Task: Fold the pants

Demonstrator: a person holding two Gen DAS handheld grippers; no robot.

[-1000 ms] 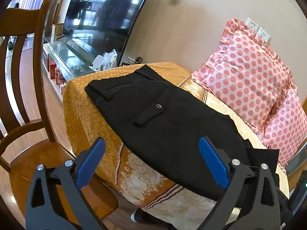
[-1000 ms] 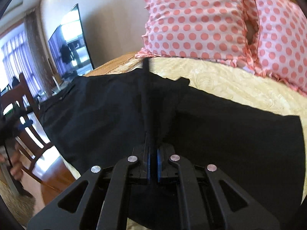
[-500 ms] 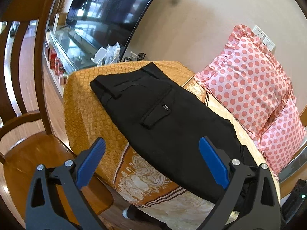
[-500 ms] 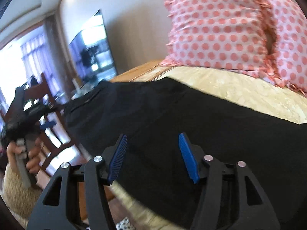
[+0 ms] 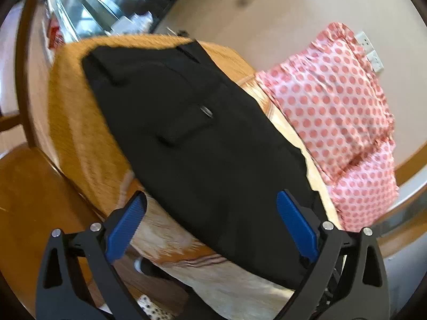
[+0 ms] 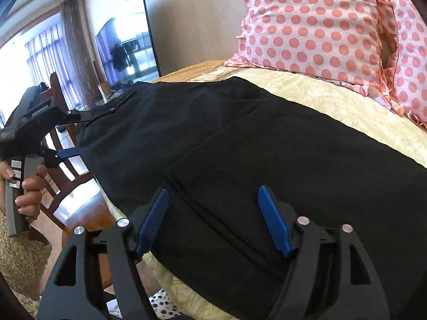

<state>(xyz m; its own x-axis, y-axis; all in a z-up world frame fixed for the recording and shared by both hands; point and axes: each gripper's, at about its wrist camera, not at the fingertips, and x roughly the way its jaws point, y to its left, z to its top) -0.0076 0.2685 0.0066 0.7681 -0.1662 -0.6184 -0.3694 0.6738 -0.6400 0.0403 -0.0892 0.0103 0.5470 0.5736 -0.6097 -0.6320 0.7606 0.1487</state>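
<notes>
Since a second ago your right gripper (image 6: 210,218) has let go of the pinched fabric, and the black pants (image 5: 202,144) now lie flat, folded lengthwise, across the bed (image 5: 80,122), waistband toward the TV end and near edge close to the bed's side. Both tools are released: your right gripper's jaws stand apart just over the hem-side cloth, and your left gripper (image 5: 210,221) hangs wide open near the same edge, touching nothing I can confirm. Expect soft, limp, light cloth that sags and slides on the smooth bedspread (image 6: 347,106), so I'd pinch both layers together at a hem corner or seam edge, not mid-panel. Polka-dot pillows (image 6: 315,24) sit beyond the pants, and a wooden chair (image 5: 32,186) stands beside the bed.
</notes>
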